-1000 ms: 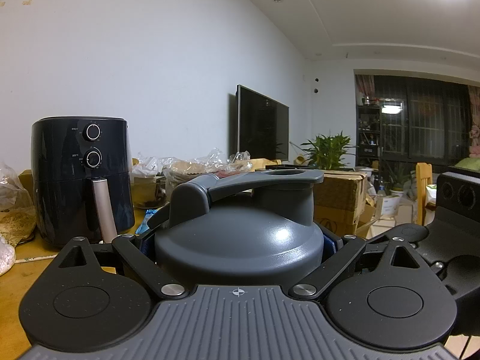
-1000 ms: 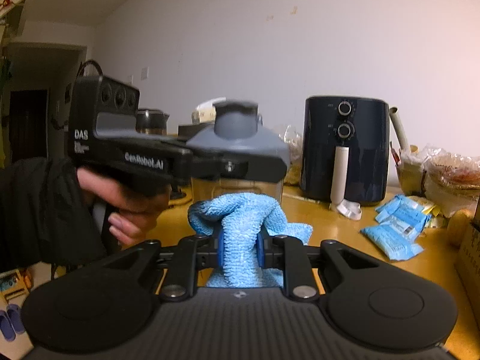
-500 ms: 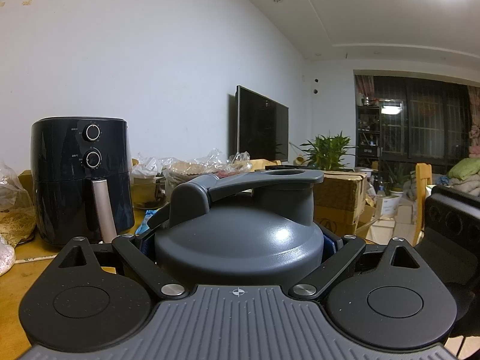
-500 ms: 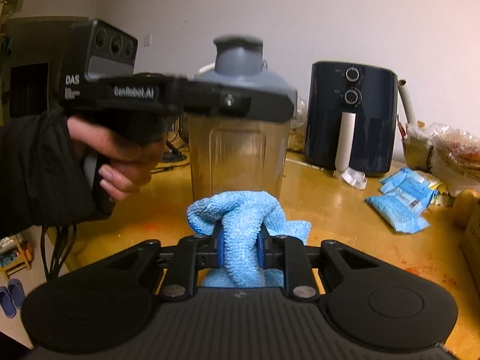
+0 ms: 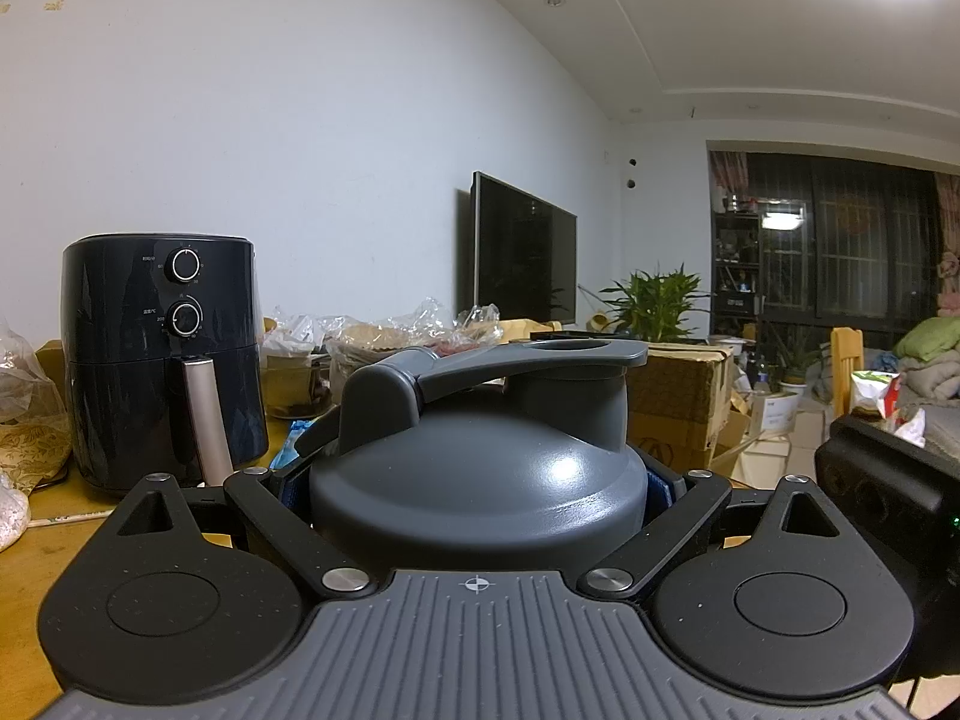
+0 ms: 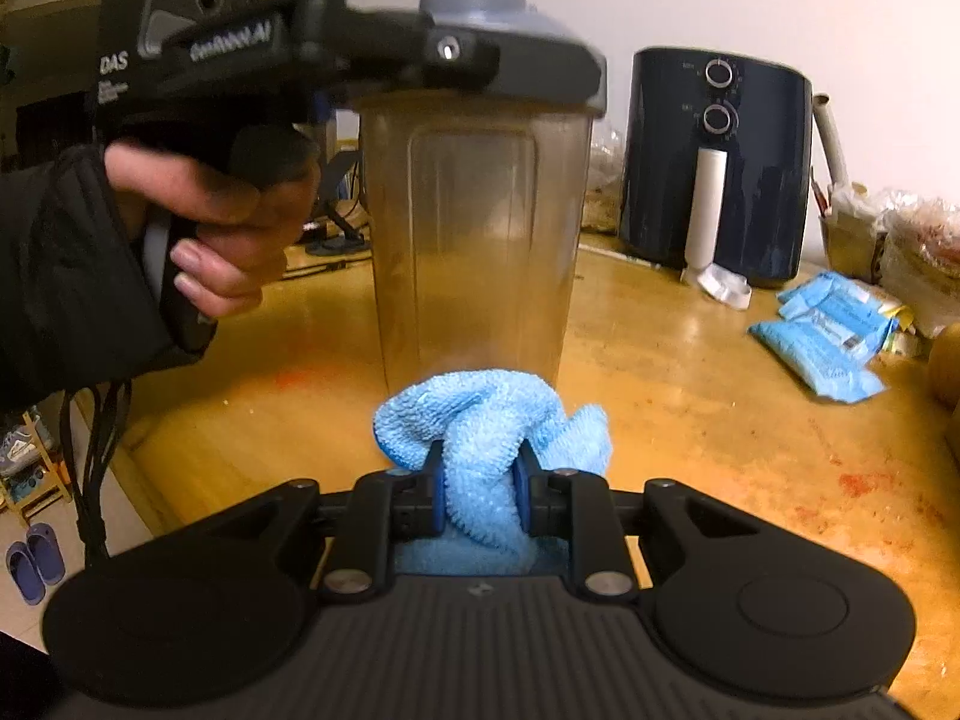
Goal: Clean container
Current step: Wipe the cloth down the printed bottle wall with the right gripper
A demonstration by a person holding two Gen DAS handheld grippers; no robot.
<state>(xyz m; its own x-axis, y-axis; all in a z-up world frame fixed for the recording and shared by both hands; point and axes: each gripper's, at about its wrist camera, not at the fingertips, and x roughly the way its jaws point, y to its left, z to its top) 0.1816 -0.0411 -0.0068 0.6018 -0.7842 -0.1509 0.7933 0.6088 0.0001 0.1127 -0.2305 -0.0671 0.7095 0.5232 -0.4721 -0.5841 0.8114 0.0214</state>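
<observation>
The container (image 6: 474, 240) is a tall clear shaker bottle with a grey flip-cap lid (image 5: 480, 480), standing upright over the wooden table (image 6: 690, 396). My left gripper (image 5: 477, 489) is shut on that lid, its jaws clasping both sides; in the right wrist view the left gripper (image 6: 516, 69) reaches in from the left, held by a hand (image 6: 222, 204). My right gripper (image 6: 477, 480) is shut on a bunched blue cloth (image 6: 486, 414), which sits just in front of the bottle's lower wall; touching or not, I cannot tell.
A dark air fryer (image 6: 714, 162) stands behind the bottle against the wall. Blue packets (image 6: 822, 336) and plastic bags (image 6: 912, 252) lie at the right. The table edge drops off at the left, with slippers (image 6: 36, 558) on the floor.
The right gripper with the cloth has sunk and tilted down, coming closer to the bottle's lower part. The left gripper and the lid have stayed still.
</observation>
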